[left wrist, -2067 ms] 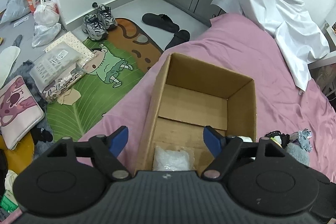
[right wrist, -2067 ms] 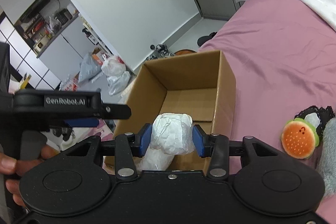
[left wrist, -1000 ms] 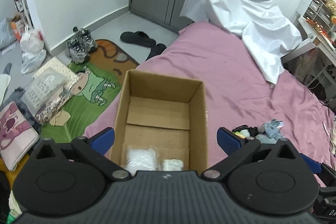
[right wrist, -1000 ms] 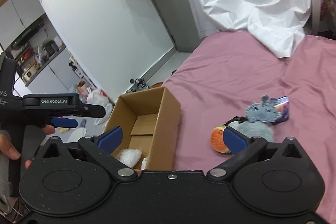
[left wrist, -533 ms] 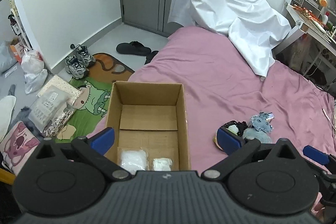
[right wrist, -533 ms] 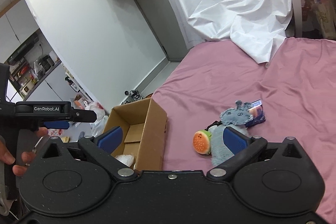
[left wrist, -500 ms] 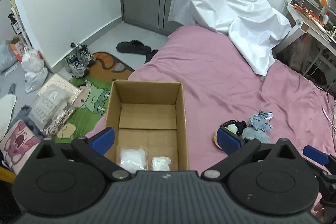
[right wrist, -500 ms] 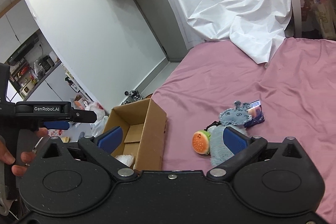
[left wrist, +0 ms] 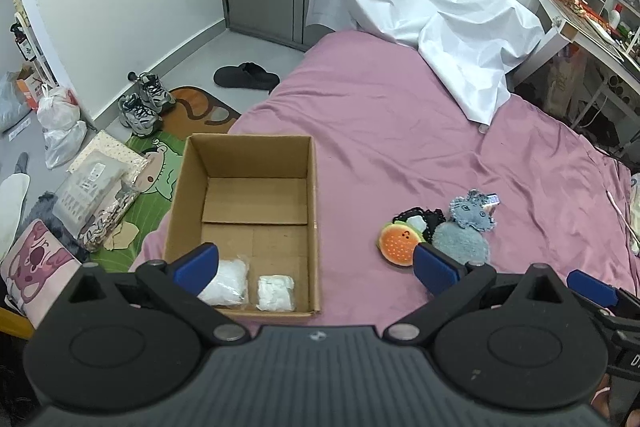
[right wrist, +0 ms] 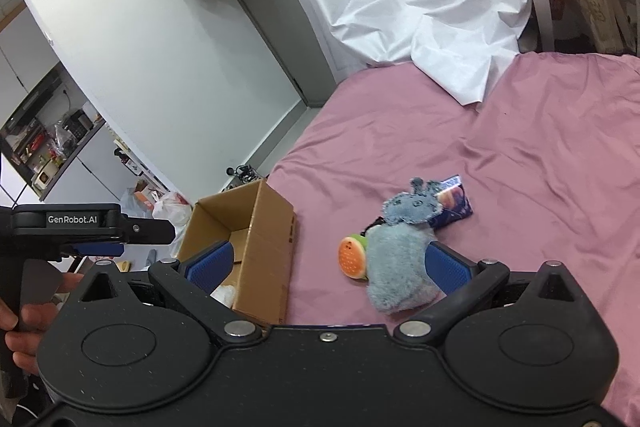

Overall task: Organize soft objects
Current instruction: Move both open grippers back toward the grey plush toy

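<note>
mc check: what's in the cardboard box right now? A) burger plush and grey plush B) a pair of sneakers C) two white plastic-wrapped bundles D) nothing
C: the cardboard box holds two white bundles side by side at its near end, while the burger plush and grey plush lie outside it on the pink bedsheet.
</note>
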{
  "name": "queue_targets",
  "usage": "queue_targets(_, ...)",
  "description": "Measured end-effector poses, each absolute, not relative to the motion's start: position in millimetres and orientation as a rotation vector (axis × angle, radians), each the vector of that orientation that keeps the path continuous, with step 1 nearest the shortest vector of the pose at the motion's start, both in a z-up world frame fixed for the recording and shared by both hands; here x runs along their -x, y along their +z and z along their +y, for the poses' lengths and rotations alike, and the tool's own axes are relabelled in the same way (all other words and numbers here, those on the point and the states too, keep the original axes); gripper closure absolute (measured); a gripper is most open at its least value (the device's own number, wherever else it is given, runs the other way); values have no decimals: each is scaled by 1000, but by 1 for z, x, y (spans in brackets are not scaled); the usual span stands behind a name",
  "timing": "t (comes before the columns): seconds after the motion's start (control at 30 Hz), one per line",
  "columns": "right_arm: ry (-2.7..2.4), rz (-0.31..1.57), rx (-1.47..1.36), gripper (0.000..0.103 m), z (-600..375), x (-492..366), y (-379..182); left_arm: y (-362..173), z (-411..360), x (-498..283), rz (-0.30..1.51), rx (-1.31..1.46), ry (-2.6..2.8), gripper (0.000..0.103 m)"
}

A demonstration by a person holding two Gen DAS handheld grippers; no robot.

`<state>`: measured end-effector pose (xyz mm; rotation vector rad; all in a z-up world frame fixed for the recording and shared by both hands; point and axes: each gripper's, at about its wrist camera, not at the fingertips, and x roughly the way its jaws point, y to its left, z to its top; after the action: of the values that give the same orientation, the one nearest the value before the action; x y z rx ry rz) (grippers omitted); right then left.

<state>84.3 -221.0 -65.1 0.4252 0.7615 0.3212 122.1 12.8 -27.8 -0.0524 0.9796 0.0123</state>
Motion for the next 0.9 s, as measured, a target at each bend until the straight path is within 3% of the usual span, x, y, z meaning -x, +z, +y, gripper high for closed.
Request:
queue_targets(0.57,254,813,-491,1,-256,-96,-93,-61,-23,-137,1013,84,-56,3)
queue_targets(0.9,195,861,-517,25,-265,-111,-117,-89,-43,-154,1029,127,-111,10)
